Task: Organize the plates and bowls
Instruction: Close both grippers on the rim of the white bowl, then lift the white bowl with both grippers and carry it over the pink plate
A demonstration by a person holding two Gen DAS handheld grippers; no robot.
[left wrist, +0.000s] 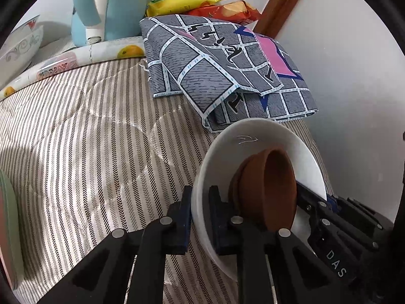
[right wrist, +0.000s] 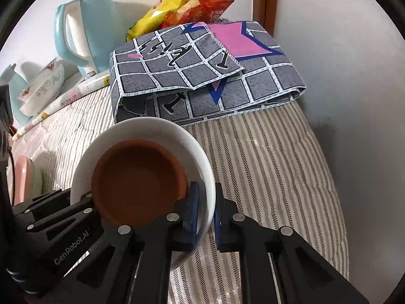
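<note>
Two grippers hold one white bowl (left wrist: 255, 139) from opposite sides, and a brown bowl (left wrist: 268, 190) sits inside it. On the black body of the right gripper, seen from the left wrist view, the letters "DAS" are readable; on the left gripper, seen from the right wrist view, stands "GenRobot.AI". The left gripper (left wrist: 200, 217) is clenched on the left rim of the white bowl, one pad inside and one outside. The right gripper (right wrist: 206, 215) is clenched on the right rim in the same way.

The bowls are held tilted just over a bed (left wrist: 88, 139) covered with a striped quilt. A white wall and a brown wooden frame (left wrist: 283, 2) stand behind.

From left to right at the back: a white bowl with red and grey flowers (right wrist: 43, 86), a light blue kettle (right wrist: 81, 33), yellow and orange snack bags (right wrist: 177, 7) whose print is too small to read, and a folded grey checked cloth (right wrist: 202, 76) with black letters that I cannot read. At the left edge a pink plate (right wrist: 21, 174) on a green one is cut off.
</note>
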